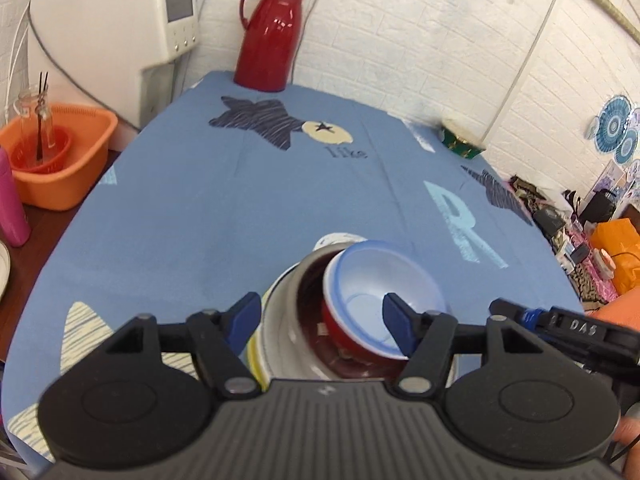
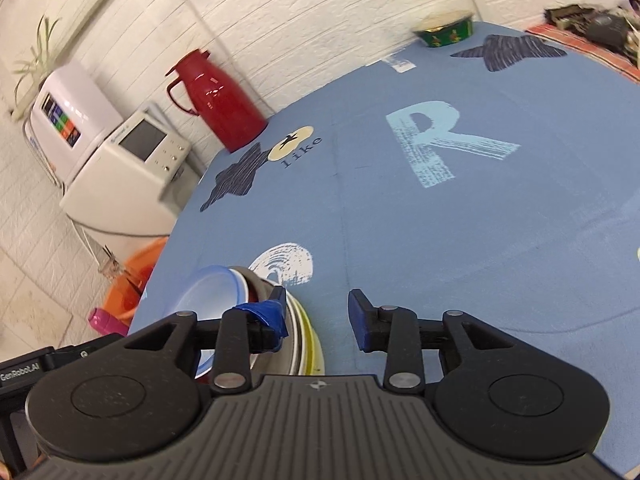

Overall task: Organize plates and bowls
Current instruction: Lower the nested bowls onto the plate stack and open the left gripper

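**Bowls and plates nested in a stack on the blue surface**

The left gripper (image 1: pixel 322 322) is hovering over the stack (image 1: pixel 288 332) with its fingers (image 1: pixel 244 314) spread wide, holding nothing; one blue pad is sitting over the stack's left rim and the other over the red bowl (image 1: pixel 352 336). That red bowl is lying tilted inside a larger white bowl (image 1: pixel 280 320), and a pale blue-rimmed bowl (image 1: pixel 384 280) is nesting inside it, tipped the same way. Yellowish plates (image 2: pixel 312 344) are showing beneath the pile.

The right gripper (image 2: pixel 318 320) is sitting at the stack's right edge with its fingers also apart and empty: the taped left fingertip is overlapping the rim, though contact cannot be judged, while the right one is hanging over bare blue cloth (image 2: pixel 460 240).

A green patterned bowl (image 1: pixel 462 140) is standing well apart at the far edge of the surface, and a red thermos jug (image 1: pixel 272 36) is standing at the back by the wall.
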Tool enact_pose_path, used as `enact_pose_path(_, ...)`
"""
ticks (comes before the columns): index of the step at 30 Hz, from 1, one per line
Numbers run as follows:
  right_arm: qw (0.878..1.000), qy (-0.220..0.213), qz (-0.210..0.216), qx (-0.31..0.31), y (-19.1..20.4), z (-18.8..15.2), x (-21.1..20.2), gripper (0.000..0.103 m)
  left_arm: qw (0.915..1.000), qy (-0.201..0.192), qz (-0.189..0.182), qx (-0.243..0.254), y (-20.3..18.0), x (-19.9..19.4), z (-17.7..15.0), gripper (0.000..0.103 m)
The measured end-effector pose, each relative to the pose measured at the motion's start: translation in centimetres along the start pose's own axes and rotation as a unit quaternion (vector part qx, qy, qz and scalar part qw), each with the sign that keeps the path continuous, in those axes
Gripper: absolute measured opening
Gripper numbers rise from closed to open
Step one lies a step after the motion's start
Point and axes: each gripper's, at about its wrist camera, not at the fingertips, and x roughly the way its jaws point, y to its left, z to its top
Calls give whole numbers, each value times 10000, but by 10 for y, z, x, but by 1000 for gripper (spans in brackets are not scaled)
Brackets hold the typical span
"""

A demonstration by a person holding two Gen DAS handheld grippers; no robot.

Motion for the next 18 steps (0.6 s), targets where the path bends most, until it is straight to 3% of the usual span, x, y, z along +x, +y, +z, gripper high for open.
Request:
enact_pose_path(6, 9998, -60, 27, 187, -13, -10, -13, 21, 9995, -198, 27, 245, -43, -3, -6, 66)
enact_pose_path(12, 9997, -220, -43, 39, -24, -29, -29, 22, 9982, -408, 185, 395, -70, -13, -35, 67)
enact_pose_path(15, 9989, -442, -58, 133, -36, -46, -35, 23, 9985, -376, 139, 365, -78, -14, -53, 68)
enact_pose_path(18, 9989, -401, -135, 209, -44, -55, -36, 25, 9986, -265, 57, 443, -88, -14, -72, 68)
